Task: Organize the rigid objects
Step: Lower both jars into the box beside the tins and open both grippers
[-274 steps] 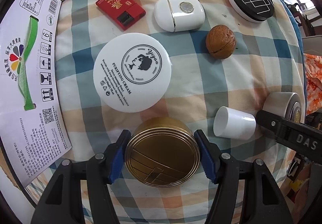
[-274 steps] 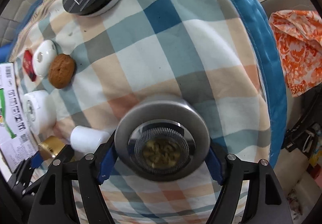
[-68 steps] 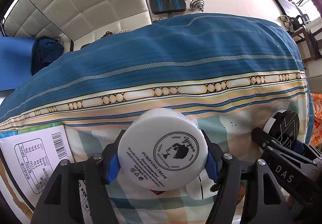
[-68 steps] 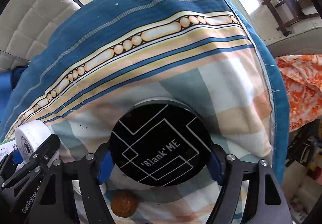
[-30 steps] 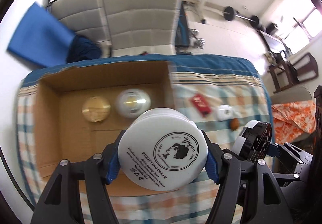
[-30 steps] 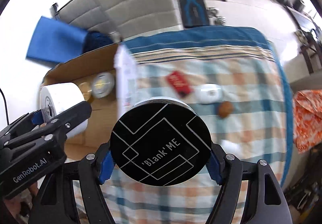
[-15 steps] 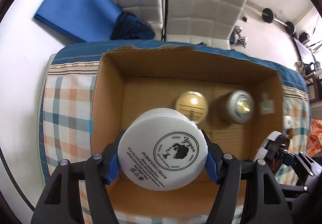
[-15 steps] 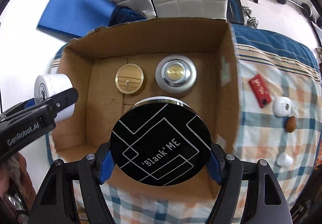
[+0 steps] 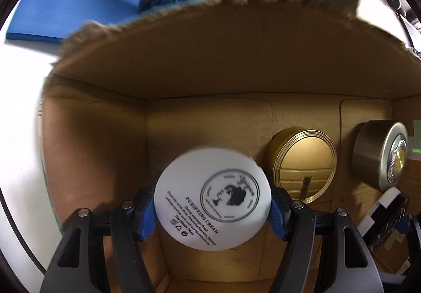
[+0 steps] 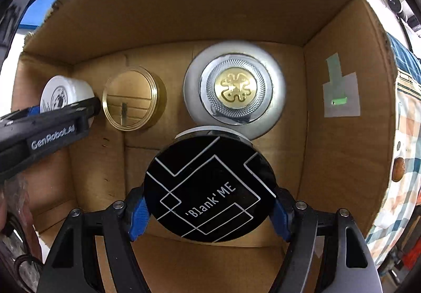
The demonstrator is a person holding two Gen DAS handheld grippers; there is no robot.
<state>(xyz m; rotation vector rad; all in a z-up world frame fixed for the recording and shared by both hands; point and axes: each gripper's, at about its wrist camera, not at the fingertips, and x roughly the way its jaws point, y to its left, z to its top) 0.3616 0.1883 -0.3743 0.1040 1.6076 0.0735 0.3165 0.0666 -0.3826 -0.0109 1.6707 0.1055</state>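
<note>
Cardboard box [image 10: 342, 150] walls fill both views. My left claw [image 9: 212, 207] grips the white cream jar [image 9: 212, 200] low in the box's left part, just beside the gold tin [image 9: 304, 164]. My right claw [image 10: 209, 210] clamps the black-lidded jar [image 10: 209, 191] in front of the silver jar [image 10: 235, 90]. I judge it best to lower each flat to the floor, leave gaps, then release.

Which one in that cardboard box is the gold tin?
Look on the floor of the cardboard box, near its back wall. The gold tin lies beside the bigger silver tin; it alone is brass-coloured all over, with a ridged rim.
</note>
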